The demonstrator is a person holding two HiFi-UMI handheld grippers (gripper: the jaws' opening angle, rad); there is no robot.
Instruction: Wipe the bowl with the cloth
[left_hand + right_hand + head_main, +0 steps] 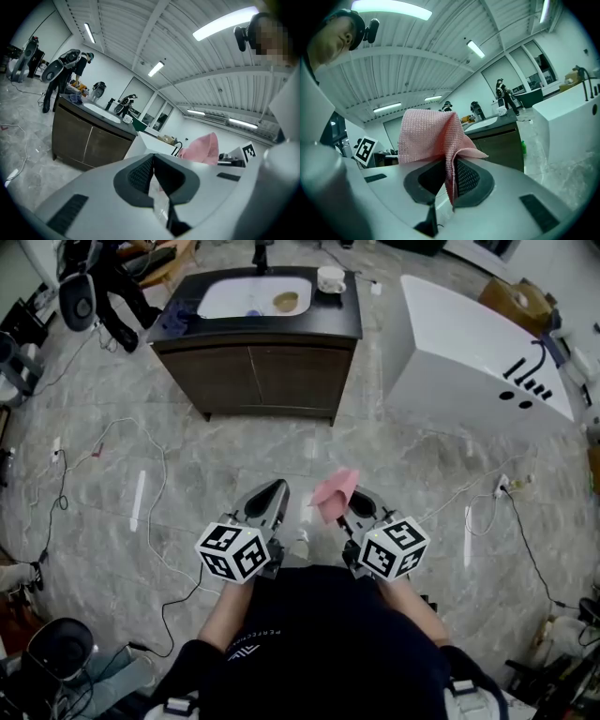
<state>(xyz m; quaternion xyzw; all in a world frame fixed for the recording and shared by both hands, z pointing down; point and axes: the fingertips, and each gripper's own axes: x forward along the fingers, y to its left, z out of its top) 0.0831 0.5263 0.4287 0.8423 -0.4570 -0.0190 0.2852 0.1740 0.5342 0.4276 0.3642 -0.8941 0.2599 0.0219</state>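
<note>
I hold both grippers close to my body, far from the dark sink cabinet (258,367). My right gripper (349,505) is shut on a pink cloth (334,492), which sticks up from its jaws; the cloth (433,138) fills the middle of the right gripper view. My left gripper (267,501) is shut with nothing in it, its jaws meeting in the left gripper view (153,176), where the pink cloth (202,149) shows to the right. A small brown bowl (285,302) lies in the white sink basin (234,296).
A white mug (330,279) stands on the counter beside the basin, and a dark rag (175,320) lies at its left end. A white slanted unit (473,357) stands right of the cabinet. Cables (155,512) trail over the grey stone floor. Black equipment (103,287) stands at far left.
</note>
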